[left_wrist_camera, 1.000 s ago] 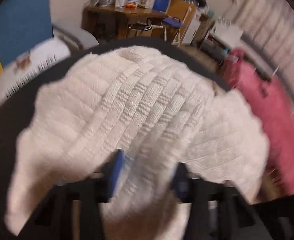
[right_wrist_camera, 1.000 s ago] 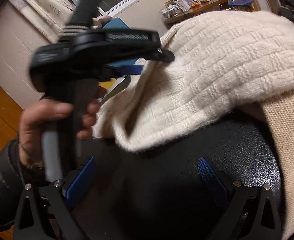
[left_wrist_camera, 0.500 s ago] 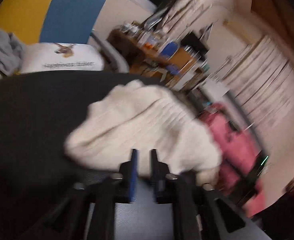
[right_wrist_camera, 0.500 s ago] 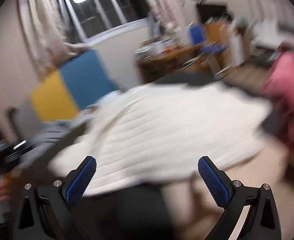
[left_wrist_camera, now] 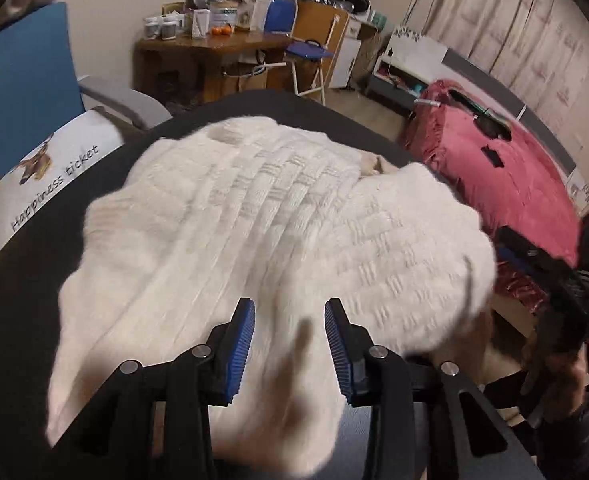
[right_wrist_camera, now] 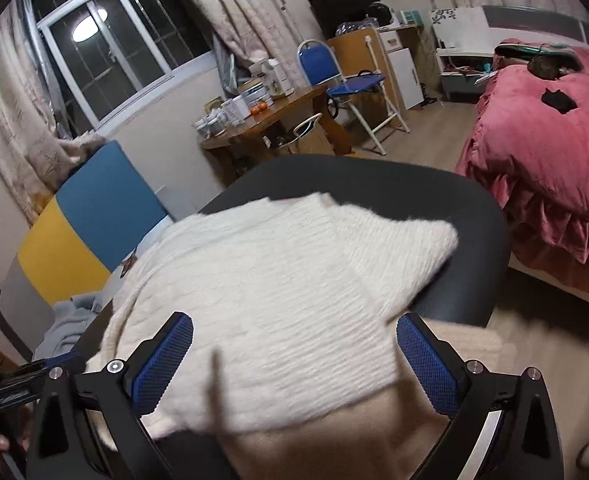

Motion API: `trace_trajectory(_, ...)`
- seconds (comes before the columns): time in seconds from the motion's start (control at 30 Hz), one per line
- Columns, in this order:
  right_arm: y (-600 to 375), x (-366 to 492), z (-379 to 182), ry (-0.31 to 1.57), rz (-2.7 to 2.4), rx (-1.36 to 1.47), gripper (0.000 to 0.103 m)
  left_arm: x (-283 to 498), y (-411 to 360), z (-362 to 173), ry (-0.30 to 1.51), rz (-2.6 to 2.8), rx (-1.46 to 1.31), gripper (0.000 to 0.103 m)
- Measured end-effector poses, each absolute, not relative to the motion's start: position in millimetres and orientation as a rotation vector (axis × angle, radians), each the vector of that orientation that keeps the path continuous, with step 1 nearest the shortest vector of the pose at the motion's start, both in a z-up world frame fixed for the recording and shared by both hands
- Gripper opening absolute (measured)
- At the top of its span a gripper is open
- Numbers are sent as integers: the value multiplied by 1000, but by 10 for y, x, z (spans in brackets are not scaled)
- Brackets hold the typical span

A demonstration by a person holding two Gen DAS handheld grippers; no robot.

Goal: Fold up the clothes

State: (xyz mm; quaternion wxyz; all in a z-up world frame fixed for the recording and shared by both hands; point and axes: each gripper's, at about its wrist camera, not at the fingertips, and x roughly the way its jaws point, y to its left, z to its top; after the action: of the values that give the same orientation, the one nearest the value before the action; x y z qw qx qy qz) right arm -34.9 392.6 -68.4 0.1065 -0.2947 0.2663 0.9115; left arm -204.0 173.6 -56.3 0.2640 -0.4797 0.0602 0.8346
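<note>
Left wrist view. Cream knit sweater (left_wrist_camera: 270,216) spread over the centre of the frame, on a black padded surface (left_wrist_camera: 34,280), with one part doubled over at the right side. Left gripper (left_wrist_camera: 289,344) at the bottom centre, blue pads parted a moderate way, nothing pinched between them; sweater directly behind the gap, but real contact not possible to tell because of blur. At the lower right edge, the right gripper (left_wrist_camera: 550,264) in a hand, dark and blurred. For good folding: better to take an outer edge in a shallow bite, one layer only, then to lay it flat without dragging the layers below.

Right wrist view. Same sweater (right_wrist_camera: 278,288) in the middle and lower part, one flap reaching to the right over the black surface (right_wrist_camera: 474,240). A beige fabric (right_wrist_camera: 374,432) under it at the bottom. Right gripper (right_wrist_camera: 294,364) spread wide, holding nothing; touching or not, hard to say. Whether more folds are needed, or only smoothing, not settled here.
</note>
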Motion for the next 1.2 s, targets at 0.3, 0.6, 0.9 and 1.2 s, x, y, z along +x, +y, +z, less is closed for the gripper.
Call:
trace_trajectory(0.3, 4340, -859, -816, 915, 2742, -968, 103, -2311, 1229, -717, -417, 2223, -1333, 6)
trace_trajectory(0.6, 3786, -1065, -806, 912, 2852, -1206, 21, -1825, 155, -41, -762, 2250, -1026, 5)
trace_trajectory(0.9, 2281, -596, -620, 1035, 3178, -1353, 18, -722, -1582, -109, -1007, 2445, -961, 5)
trace_trajectory(1.2, -82, -148, -1237, 944, 3246, -2200, 17, 325, -2843, -646, -1234, 2642, -1056, 6)
